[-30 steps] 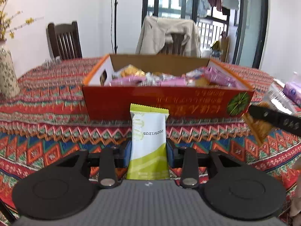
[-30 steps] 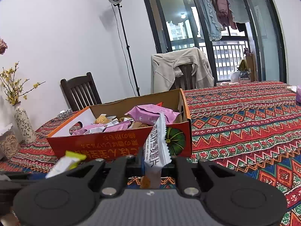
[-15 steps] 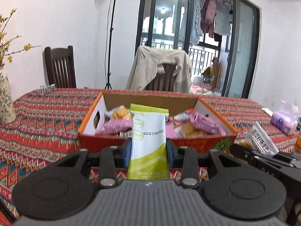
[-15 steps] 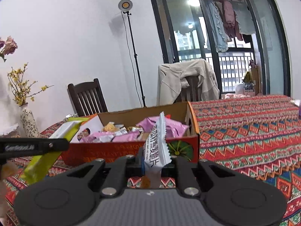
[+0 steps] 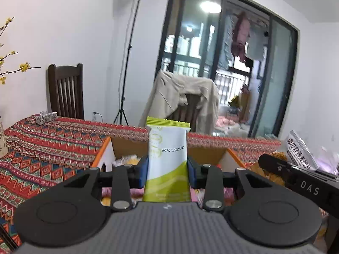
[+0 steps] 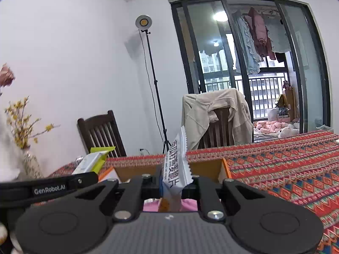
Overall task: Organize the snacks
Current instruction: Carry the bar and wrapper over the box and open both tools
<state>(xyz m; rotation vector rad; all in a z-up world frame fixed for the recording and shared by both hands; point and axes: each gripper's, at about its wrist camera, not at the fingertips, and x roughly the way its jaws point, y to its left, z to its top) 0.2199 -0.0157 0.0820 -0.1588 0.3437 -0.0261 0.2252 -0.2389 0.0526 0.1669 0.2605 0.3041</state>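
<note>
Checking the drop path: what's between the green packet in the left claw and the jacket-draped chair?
Left wrist view: the open cardboard box, then patterned tablecloth.

Open air above the snack box; the other tool close alongside on the right.

Chair behind table.
</note>
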